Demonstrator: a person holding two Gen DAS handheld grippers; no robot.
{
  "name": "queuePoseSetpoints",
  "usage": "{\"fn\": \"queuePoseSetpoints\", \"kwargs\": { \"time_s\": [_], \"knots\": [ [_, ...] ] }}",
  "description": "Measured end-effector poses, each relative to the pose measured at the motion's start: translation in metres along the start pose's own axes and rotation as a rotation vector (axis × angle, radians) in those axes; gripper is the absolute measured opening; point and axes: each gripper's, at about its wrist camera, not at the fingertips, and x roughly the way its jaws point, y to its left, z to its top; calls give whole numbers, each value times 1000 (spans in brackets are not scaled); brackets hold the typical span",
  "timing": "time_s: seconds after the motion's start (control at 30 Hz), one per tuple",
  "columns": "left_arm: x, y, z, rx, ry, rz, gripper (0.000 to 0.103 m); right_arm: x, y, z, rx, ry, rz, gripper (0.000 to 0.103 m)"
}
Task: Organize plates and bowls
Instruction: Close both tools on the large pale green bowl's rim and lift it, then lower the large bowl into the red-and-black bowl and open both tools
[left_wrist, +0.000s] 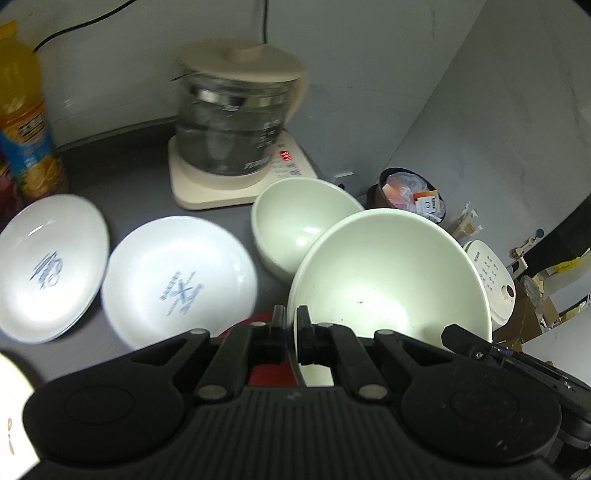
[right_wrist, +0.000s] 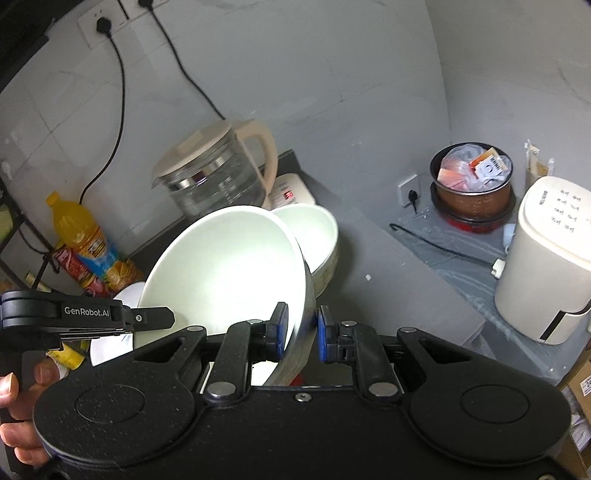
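A large pale bowl (left_wrist: 388, 280) hangs tilted above the grey counter (left_wrist: 129, 173), held by both grippers. My left gripper (left_wrist: 291, 314) is shut on its near rim. In the right wrist view my right gripper (right_wrist: 301, 328) has its blue pads clamped on the wall of the same bowl (right_wrist: 229, 273), and the left gripper (right_wrist: 164, 318) reaches in from the left with a hand behind it. A second pale bowl (left_wrist: 303, 225) (right_wrist: 314, 236) stands on the counter just behind. Two white plates with blue print (left_wrist: 181, 280) (left_wrist: 48, 266) lie side by side to the left.
A glass kettle (left_wrist: 236, 122) stands on its cream base behind the bowls. An orange drink bottle (left_wrist: 26, 122) is at the far left by the wall. Past the counter's right edge, lower down, are a full bin (right_wrist: 472, 184) and a white appliance (right_wrist: 546, 258).
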Motion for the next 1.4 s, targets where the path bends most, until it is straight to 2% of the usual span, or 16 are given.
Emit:
{"fn": "queuePoseSetpoints", "kwargs": {
  "time_s": [0.37,0.83,1.1,1.4],
  "knots": [
    [-9,35,-18,-45,35,26,3,13,29,-19,-43,89,-1,17],
    [18,54,-36,-90,132,38,4,37,38,-36,-85,189,-39,17],
    [33,57,-41,-92,185,52,4,52,34,-40,-71,201,-78,10],
    [26,61,-33,-106,206,25,7,61,32,-41,-48,212,-101,7]
  ]
}}
